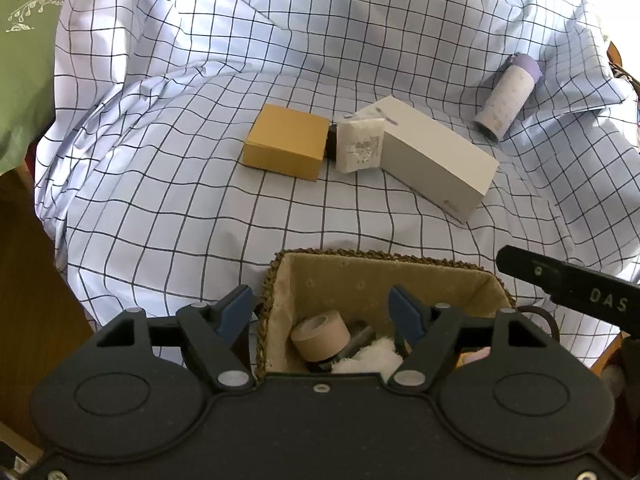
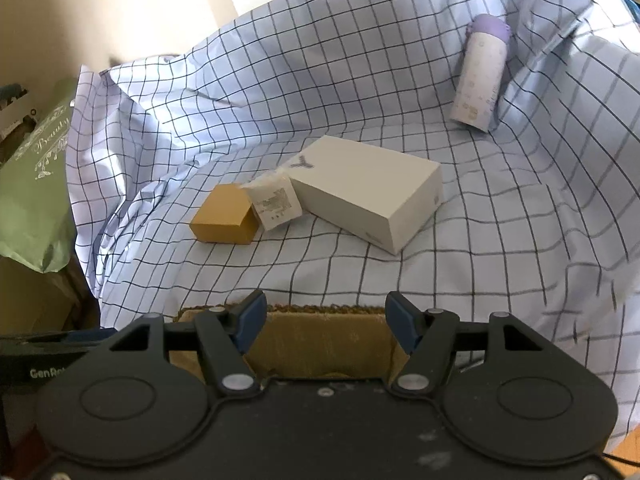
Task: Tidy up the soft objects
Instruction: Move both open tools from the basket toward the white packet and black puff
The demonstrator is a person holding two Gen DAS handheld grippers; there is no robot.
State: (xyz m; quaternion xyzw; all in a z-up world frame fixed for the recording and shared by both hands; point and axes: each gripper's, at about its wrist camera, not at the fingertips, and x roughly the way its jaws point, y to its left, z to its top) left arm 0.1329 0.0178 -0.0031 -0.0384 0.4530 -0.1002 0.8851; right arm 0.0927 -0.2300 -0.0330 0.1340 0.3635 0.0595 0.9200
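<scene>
A woven basket (image 1: 280, 264) with a beige lining sits on the checked cloth in front of me; it also shows in the right wrist view (image 2: 320, 310). In it lie a beige tape roll (image 1: 320, 334) and something white and fluffy (image 1: 372, 356). My left gripper (image 1: 322, 312) is open and empty over the basket. My right gripper (image 2: 322, 320) is open and empty over the basket's near rim. A white soft packet (image 1: 358, 144) leans between a yellow box (image 1: 286, 140) and a white box (image 1: 436, 158).
A white-and-purple bottle (image 1: 506, 96) lies on the cloth at the far right. A green bag (image 1: 24, 60) stands at the left edge. The checked cloth (image 1: 180, 208) is rumpled and rises at the back. The right gripper's body (image 1: 572, 284) shows at the right.
</scene>
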